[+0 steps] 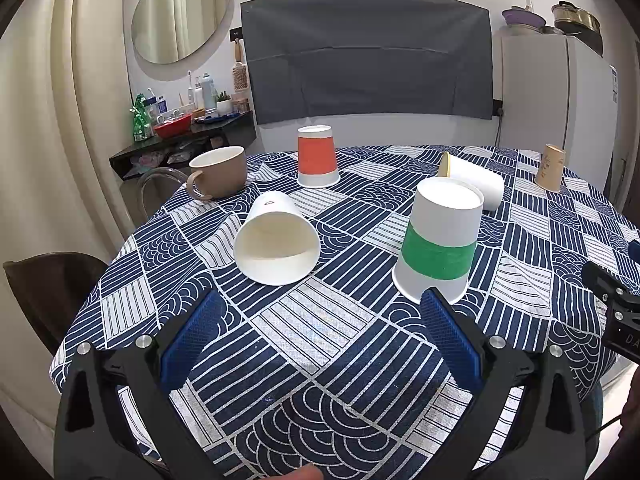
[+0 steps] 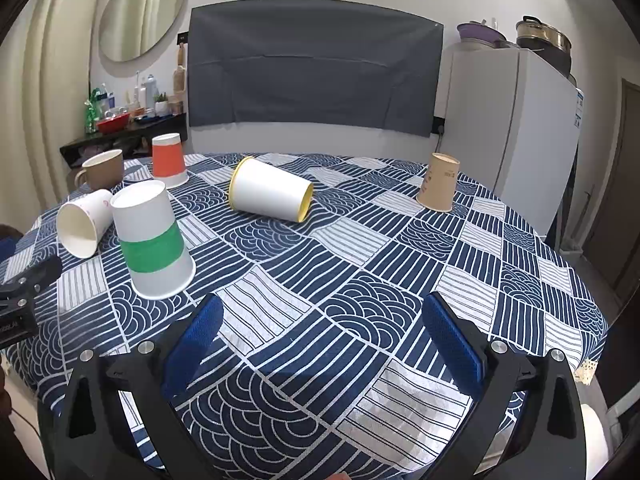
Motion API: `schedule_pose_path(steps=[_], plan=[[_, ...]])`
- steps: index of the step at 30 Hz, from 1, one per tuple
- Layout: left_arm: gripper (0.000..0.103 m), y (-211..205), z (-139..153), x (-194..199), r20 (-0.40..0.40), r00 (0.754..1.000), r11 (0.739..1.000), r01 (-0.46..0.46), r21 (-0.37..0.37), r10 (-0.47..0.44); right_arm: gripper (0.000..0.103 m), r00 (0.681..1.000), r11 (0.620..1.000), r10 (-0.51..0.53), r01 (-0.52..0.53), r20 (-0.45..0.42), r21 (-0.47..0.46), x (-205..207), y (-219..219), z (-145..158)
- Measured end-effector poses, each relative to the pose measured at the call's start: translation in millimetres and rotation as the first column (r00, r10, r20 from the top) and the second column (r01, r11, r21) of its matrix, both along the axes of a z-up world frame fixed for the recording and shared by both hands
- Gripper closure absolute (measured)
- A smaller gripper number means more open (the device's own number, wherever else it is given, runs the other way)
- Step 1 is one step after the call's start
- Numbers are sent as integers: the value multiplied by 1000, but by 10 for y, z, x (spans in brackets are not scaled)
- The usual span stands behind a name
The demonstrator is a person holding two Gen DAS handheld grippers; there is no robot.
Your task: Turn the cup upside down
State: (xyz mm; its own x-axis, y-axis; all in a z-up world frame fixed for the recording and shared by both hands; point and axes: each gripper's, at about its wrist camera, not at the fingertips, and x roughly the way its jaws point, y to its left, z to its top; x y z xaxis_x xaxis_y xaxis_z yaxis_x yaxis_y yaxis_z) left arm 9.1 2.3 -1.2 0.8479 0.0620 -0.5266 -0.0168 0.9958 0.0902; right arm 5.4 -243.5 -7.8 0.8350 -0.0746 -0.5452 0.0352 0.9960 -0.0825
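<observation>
On a desk (image 2: 500, 264) draped in a blue-and-white patterned cloth, a brown mug (image 1: 218, 172) is seen upright at the far left, with an orange-banded paper cup (image 1: 317, 157) already inverted just beyond it. Nearer the camera, a plain white paper cup (image 1: 276, 240) lies on its side, mouth turned toward the left hand-held gripper (image 1: 320, 332), whose blue pads are spread wide and hold nothing. A green-banded cup (image 1: 440, 246) stands base-up just beside the left gripper's right pad. Farther right, a yellow-rimmed white cup (image 2: 270, 190) is shown tipped over near the middle of the cloth, and a tan cup (image 2: 439, 182) rests inverted toward the far right edge. The right hand-held gripper (image 2: 320, 332) is likewise held wide and empty above bare cloth, well apart from any cup. The step in hand is judged to be the approach to a toppled cup, most likely the plain white one. A sound grasp would be made across the mid-wall with light pressure, since thin paper is expected to crumple; the cup would then be lifted clear, rotated until its mouth faces down, and lowered flat before release, so that the neighbouring green-banded cup is not knocked.
</observation>
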Motion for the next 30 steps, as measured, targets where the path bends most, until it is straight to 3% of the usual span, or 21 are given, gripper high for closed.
schedule_pose_path(steps=[30], plan=[[5, 66, -33, 49, -11, 1000, 1000, -17, 0, 17, 7, 1000, 1000, -2, 2, -19, -8, 56, -2, -39]])
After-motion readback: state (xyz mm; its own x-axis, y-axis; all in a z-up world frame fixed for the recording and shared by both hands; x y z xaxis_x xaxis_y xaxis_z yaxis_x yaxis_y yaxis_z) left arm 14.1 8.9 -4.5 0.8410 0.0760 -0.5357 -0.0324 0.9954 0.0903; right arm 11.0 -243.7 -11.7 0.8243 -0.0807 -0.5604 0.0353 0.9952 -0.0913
